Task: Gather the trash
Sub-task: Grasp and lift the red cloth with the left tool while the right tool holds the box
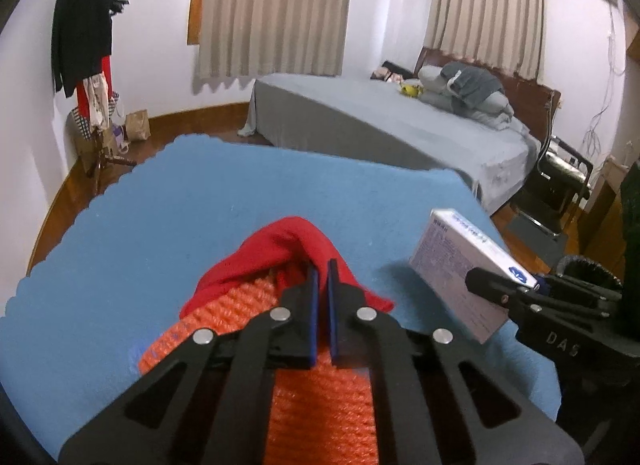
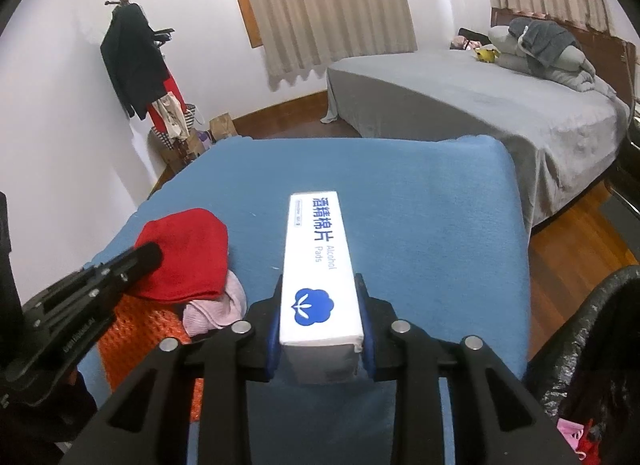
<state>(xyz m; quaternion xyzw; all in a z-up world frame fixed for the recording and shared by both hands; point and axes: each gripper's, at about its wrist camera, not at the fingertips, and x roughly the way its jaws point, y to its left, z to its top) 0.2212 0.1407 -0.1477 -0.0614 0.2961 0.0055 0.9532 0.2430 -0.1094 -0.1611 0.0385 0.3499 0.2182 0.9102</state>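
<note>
Box (image 2: pixel 320 265) of alcohol pads sits clamped in the right gripper (image 2: pixel 320 317), raised over the blue cloth (image 2: pixel 420 225). Left gripper (image 1: pixel 322 273) is closed at the red cloth (image 1: pixel 288 253), though whether it pinches fabric is unclear.

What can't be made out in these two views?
- Left wrist view: whether the left hand-held gripper pinches the red cloth; its fingertips hide the contact.
- Right wrist view: contents of the black bag, cut off by the edge.
- Alcohol pads box: small print too small.
</note>
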